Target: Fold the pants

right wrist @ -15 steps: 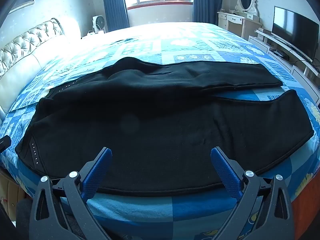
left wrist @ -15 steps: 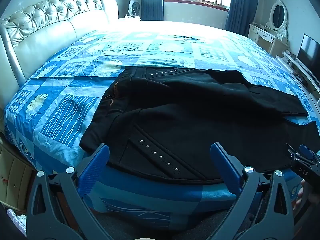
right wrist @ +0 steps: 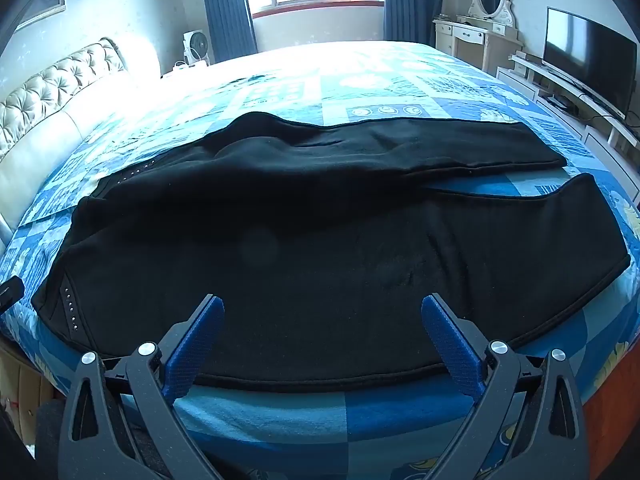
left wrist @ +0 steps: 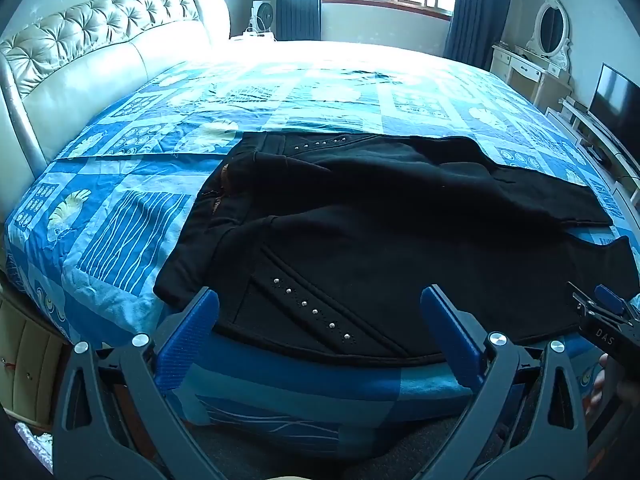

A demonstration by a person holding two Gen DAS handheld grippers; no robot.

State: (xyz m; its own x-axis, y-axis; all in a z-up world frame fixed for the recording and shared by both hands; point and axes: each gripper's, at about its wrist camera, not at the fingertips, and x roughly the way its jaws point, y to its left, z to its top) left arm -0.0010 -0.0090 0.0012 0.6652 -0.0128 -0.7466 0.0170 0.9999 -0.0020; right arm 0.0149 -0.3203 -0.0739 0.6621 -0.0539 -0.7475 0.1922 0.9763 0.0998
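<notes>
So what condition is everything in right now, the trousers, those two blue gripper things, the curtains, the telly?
Black pants: spread flat on the bed, legs apart, not yet folded.
Left gripper: open, holding nothing, over the waist end.
Right gripper: open, holding nothing, over the near leg.
Bedspread: laid out, lightly wrinkled.
Curtains: drawn back, window uncovered.
Television: screen dark.

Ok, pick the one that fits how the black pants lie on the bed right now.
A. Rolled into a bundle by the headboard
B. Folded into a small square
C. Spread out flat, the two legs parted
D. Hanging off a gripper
C: the black pants lie flat on the blue bedspread, a strip of it showing between the two legs, and both the left gripper and the right gripper stand open, holding nothing.
</notes>
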